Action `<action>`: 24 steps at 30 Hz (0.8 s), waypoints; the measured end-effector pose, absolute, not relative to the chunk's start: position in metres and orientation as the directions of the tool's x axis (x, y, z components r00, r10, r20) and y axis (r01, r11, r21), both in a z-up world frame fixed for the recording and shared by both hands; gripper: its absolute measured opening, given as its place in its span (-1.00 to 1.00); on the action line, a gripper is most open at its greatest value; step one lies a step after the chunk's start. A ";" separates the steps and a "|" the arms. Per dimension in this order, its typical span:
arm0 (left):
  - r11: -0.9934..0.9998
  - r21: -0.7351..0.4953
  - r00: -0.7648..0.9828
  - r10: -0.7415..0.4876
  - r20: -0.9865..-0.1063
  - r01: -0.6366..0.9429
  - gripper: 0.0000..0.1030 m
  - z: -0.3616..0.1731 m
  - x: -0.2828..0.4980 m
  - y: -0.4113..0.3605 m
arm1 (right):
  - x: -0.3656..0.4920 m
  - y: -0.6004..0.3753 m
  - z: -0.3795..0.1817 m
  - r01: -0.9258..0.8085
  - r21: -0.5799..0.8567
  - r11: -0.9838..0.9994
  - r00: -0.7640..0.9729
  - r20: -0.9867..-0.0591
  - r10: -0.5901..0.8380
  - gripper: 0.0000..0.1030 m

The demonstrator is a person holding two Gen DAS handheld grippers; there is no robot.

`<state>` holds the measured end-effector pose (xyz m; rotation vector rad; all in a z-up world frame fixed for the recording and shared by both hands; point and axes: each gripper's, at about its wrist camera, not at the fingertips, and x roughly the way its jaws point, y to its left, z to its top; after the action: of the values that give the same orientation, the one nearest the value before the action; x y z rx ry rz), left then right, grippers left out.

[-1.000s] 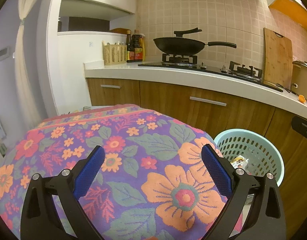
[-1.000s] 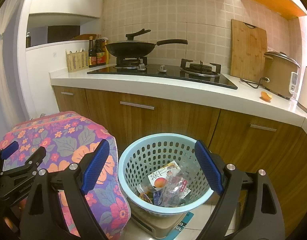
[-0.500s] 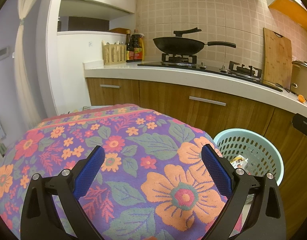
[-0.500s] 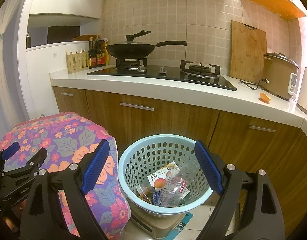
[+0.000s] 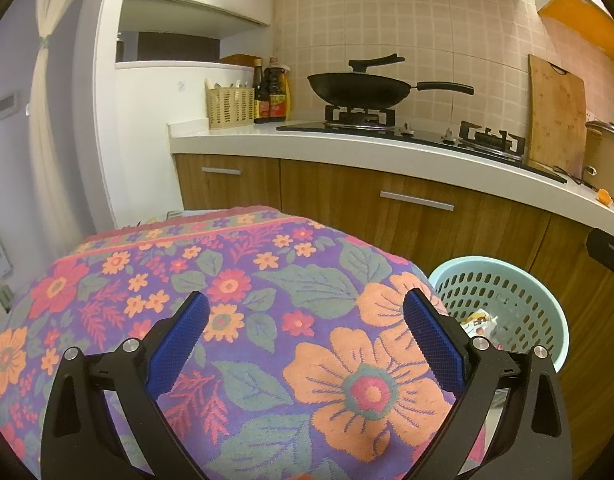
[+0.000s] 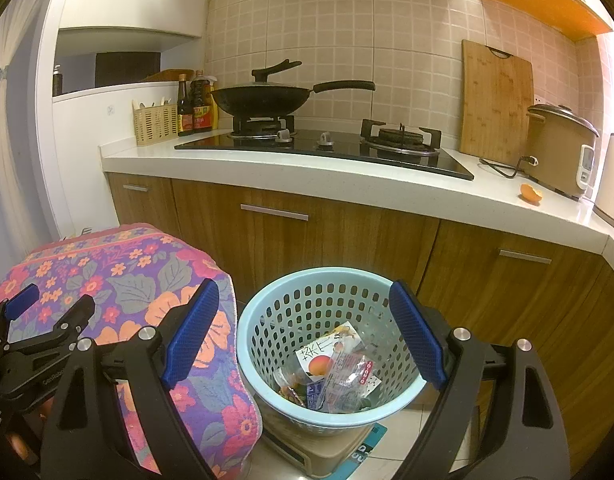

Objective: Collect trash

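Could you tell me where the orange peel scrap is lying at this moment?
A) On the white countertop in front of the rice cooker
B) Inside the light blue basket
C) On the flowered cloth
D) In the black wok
A: the orange peel scrap lies on the white countertop just in front of the rice cooker, well apart from the light blue basket of wrappers on the floor.
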<state>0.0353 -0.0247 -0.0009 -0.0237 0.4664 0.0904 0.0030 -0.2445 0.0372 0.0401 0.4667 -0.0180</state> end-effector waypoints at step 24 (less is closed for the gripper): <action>0.996 -0.002 0.889 0.080 -0.452 -0.090 0.84 0.000 0.035 -0.025 | 0.004 -0.245 0.035 0.021 0.035 0.999 0.892 -0.452 -0.003 0.60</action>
<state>0.0353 -0.0250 0.0000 -0.0228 0.4681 0.0882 0.0037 -0.2455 0.0353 0.0392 0.4691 -0.0123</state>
